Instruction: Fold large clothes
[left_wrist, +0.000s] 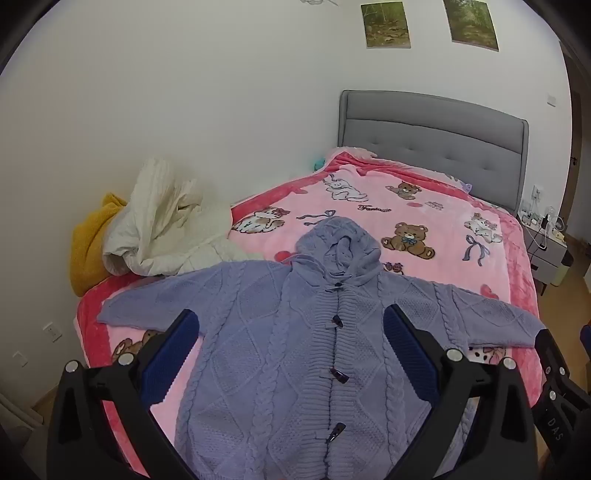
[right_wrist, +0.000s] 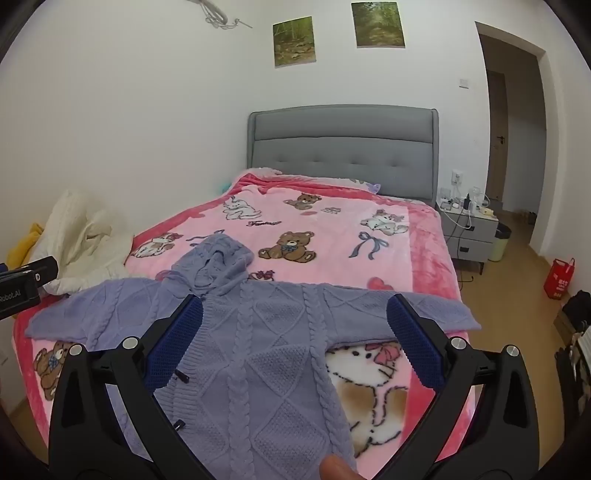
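Observation:
A lavender cable-knit hooded cardigan (left_wrist: 280, 343) with dark toggle buttons lies flat, front up, on the pink cartoon blanket (left_wrist: 424, 221), both sleeves spread out sideways and the hood pointing to the headboard. It also shows in the right wrist view (right_wrist: 258, 339). My left gripper (left_wrist: 291, 325) is open and empty, hovering above the cardigan's chest. My right gripper (right_wrist: 295, 314) is open and empty, hovering above the cardigan's right half. The left gripper's side (right_wrist: 22, 284) shows at the left edge of the right wrist view.
A cream quilt (left_wrist: 166, 221) and a mustard cloth (left_wrist: 88, 243) are piled at the bed's left side by the wall. The grey headboard (right_wrist: 343, 147) is at the far end. A nightstand (right_wrist: 469, 229), bin and red bag (right_wrist: 559, 278) stand on the right floor.

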